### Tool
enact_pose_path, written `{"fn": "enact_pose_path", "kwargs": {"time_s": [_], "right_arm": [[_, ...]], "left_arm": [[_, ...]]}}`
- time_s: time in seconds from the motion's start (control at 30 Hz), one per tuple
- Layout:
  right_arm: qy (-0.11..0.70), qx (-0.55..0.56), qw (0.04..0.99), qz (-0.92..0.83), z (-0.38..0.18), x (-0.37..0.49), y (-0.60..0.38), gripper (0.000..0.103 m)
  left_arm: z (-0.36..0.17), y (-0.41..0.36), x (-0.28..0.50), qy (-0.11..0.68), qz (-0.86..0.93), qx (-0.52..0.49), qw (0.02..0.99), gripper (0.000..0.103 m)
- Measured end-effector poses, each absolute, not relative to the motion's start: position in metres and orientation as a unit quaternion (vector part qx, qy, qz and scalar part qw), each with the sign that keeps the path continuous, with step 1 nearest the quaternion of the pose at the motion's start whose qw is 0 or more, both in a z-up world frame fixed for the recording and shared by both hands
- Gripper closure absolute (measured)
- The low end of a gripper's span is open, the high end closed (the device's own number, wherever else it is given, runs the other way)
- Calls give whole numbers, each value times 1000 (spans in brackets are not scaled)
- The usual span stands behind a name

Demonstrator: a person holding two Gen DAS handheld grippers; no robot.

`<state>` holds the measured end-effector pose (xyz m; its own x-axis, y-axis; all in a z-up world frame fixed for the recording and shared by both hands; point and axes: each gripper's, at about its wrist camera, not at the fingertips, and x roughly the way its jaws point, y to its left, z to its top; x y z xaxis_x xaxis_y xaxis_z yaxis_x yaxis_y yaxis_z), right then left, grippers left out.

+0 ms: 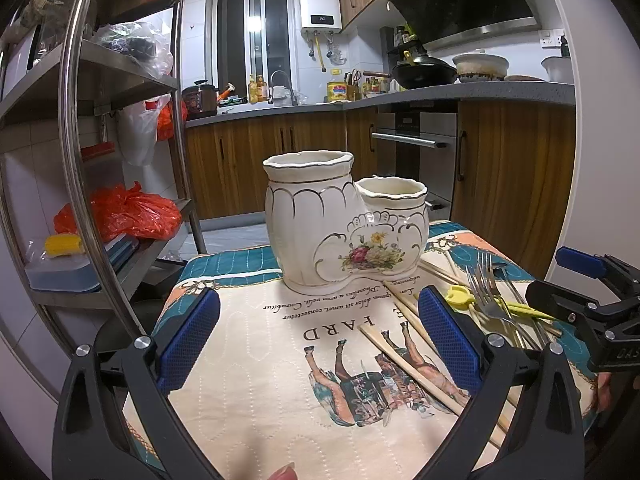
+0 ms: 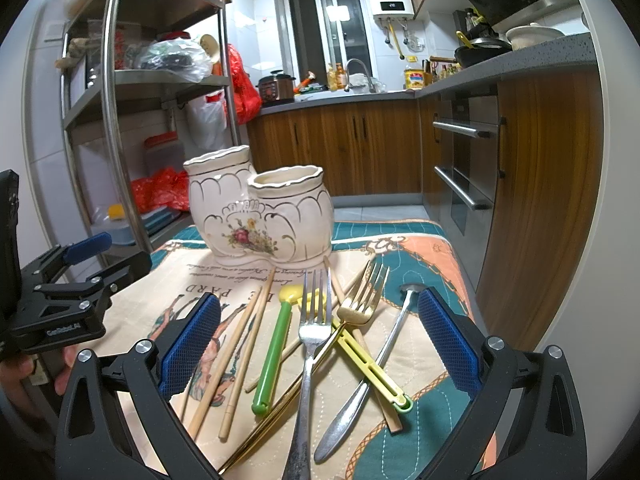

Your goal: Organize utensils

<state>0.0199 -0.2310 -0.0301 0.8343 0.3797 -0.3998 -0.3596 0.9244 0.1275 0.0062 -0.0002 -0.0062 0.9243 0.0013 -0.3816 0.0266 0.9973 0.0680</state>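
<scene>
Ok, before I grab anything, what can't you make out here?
- Inside of the ceramic holder: both views sit below its rims.
- Silver fork handle end: cut off by the right view's bottom edge.
- Wooden chopsticks: partly behind the left tool finger.

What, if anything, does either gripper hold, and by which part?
Nothing is held: the left gripper and right gripper are both open and empty.

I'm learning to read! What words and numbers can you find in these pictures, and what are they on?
"20": lit display on the white water heater.
"GenRobot.AI": side of the left gripper.
"E PARD", seen upside down and partly covered: big letters on the tablecloth.
Cursive lines on the tablecloth near the ceramic holder: too small to read surely.
Yellow tub label: too blurred.
</scene>
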Motion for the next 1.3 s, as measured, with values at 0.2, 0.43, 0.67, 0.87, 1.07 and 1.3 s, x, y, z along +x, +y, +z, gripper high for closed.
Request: {"fn": "enact_pose_path", "kwargs": {"time_s": [0.2,0.43,0.67,0.87,1.07,1.3], "right_arm": [[214,24,957,193,-30,20,-231,5],[214,24,957,193,-31,20,-230,5],[214,24,957,193,-30,20,-230,5],[215,25,957,193,-31,20,-231,5],[215,25,957,193,-31,20,-231,5],[220,21,957,190,-37,21,-230,5]], "left_arm": [[-5,1,7,195,-4,38,980,5],[-6,1,7,195,-4,38,980,5],[-6,-2,7,198,-11,38,979,5],[-6,-4,6,199,-23,37,979,5],[-6,-3,8,205,-25,37,978,5],[-4,-10,8,204,-18,59,977,5]]}}
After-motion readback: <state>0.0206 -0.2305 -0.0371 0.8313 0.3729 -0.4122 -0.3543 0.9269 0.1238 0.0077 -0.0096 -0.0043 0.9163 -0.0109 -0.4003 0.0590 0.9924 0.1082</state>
